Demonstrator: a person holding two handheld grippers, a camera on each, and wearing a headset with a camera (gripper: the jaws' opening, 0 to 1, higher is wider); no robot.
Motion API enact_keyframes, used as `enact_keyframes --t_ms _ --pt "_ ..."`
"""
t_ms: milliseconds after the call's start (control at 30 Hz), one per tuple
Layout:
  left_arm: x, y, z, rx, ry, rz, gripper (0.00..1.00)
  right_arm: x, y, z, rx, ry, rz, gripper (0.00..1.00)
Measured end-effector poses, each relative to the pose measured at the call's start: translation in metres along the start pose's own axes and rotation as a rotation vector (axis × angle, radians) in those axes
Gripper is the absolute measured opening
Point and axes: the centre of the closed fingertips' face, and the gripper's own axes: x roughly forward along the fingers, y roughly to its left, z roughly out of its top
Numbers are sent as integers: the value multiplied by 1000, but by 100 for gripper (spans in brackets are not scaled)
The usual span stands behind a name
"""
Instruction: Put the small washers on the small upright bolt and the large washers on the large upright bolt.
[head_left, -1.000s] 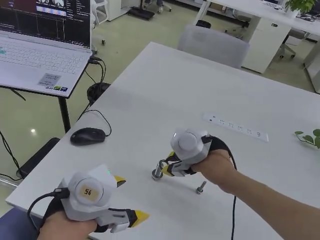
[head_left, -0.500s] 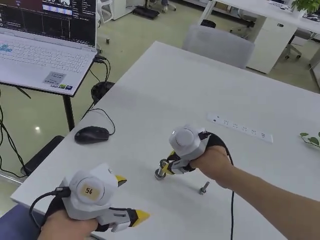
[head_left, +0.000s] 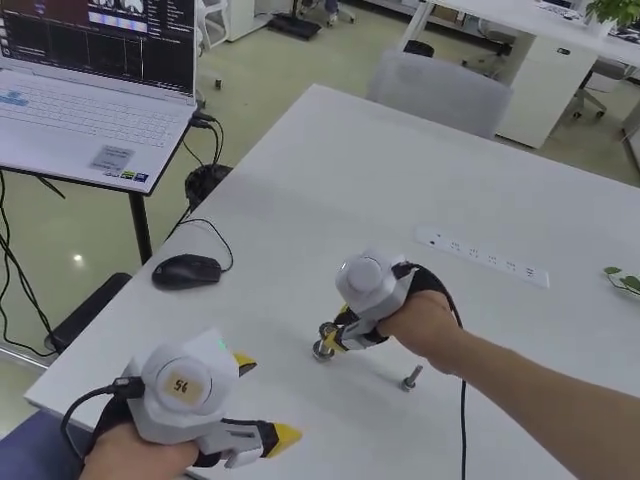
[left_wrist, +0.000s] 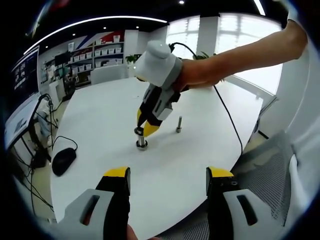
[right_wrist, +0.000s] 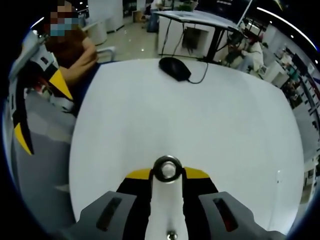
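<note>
The large upright bolt (head_left: 322, 348) stands on the white table (head_left: 330, 180); in the left gripper view the large bolt (left_wrist: 141, 140) sits mid-table. My right gripper (head_left: 337, 338) is right at its top, and a large washer (right_wrist: 167, 169) sits between the yellow tips, over the bolt's end. The right gripper (left_wrist: 145, 127) comes down onto the bolt from above. The small upright bolt (head_left: 410, 379), also small bolt (left_wrist: 178, 124), stands bare just to the right. My left gripper (head_left: 262, 400) hovers open and empty near the table's near edge, its jaws (left_wrist: 169, 175) spread wide.
A black mouse (head_left: 187, 270) with its cable lies at the table's left edge. A white power strip (head_left: 485, 258) lies farther back on the right. A laptop (head_left: 90, 100) is on a side stand at the left, and a grey chair (head_left: 435, 90) stands behind the table.
The head view has shifted slightly. My right gripper stays at the large bolt's top, barely lower. The left gripper has not moved noticeably.
</note>
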Motion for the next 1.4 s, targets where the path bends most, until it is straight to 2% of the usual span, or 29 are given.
enact_keyframes --t_ms 533,1067,1300,1400 --pt "1 0 1 1 -2 -3 60 15 1 -9 26 36 21 24" --pt "-1 5 0 -9 -4 11 60 38 1 -19 60 70 35 24" --pt "-1 4 -1 -10 -3 10 60 38 4 -21 65 76 44 24" --pt "0 2 0 -7 -2 5 60 37 7 -28 56 88 58 25"
